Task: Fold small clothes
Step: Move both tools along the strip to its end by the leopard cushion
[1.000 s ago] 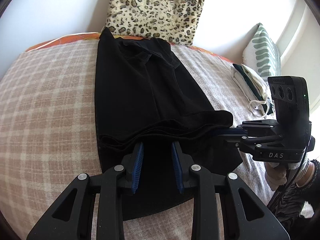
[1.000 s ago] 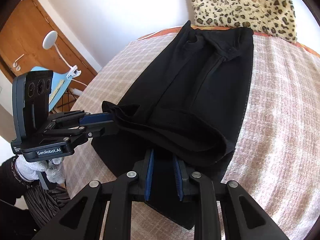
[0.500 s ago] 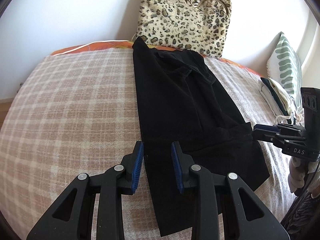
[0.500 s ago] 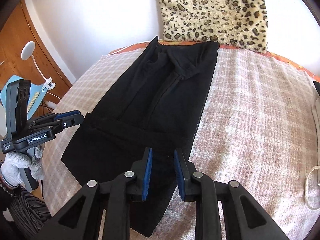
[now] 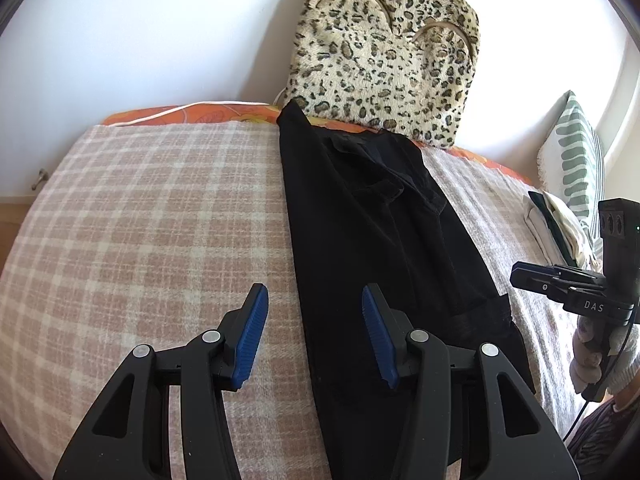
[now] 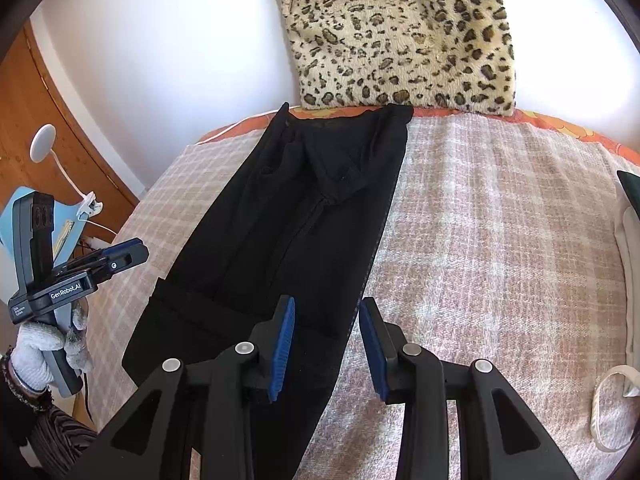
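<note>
Black trousers (image 5: 372, 248) lie flat and long on the checked bed (image 5: 152, 216), waistband at the far end under the leopard cushion (image 5: 384, 56), leg hems at the near end. The lay looks deliberate: stretched straight and smoothed, ready for a lengthwise or end-to-end fold.

The left gripper (image 5: 316, 332) hovers over the near stretch, its jaws just opened to about half, one blue pad above bare blanket and the other above the cloth, the trousers' left edge running between them. Nothing is pinched. The right gripper (image 6: 326, 344) matches it on the other side: jaws just opened, a little narrower, straddling the right edge with no cloth caught. Both hands seem to have let go, so the garment rests on its own.

Now the views differ. The left wrist view catches the right gripper (image 5: 560, 284) from the side, off the cloth's right corner, plus a striped pillow (image 5: 576, 160) and folded items (image 5: 556, 224) at the far right. The right wrist view shows instead a wooden door (image 6: 44, 120), a clip lamp (image 6: 44, 144) and the gloved hand (image 6: 36, 344) holding the left gripper (image 6: 120, 254) clear of the left hem.
</note>
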The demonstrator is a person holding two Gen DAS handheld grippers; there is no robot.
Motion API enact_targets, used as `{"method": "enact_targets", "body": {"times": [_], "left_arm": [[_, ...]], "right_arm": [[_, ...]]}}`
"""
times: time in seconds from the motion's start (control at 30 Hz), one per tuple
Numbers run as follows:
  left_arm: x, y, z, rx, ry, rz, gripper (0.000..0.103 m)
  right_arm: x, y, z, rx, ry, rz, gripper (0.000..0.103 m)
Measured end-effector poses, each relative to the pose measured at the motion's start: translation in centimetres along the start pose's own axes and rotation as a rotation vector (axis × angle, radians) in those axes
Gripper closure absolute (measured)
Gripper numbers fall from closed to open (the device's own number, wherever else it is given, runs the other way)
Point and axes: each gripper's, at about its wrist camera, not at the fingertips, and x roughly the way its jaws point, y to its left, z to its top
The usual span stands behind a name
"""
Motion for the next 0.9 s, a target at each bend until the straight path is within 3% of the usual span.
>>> {"method": "enact_targets", "body": {"times": [0.33, 0.6, 0.9], "left_arm": [[5.6, 2.5, 5.1, 0.022, 0.046, 0.006, 0.055], [9.2, 5.3, 10.8, -0.065, 0.023, -0.076, 0.055], [12.9, 6.1, 14.3, -0.055, 0.012, -0.103, 0.055]], "right_arm": [[2.2, -3.0, 3.4, 0.057, 0.011, 0.027, 0.065], [3.6, -4.1, 9.8, 0.041, -0.049, 0.056, 0.065], [9.5, -3.6, 18.4, 0.003, -0.009, 0.167, 0.065]]}}
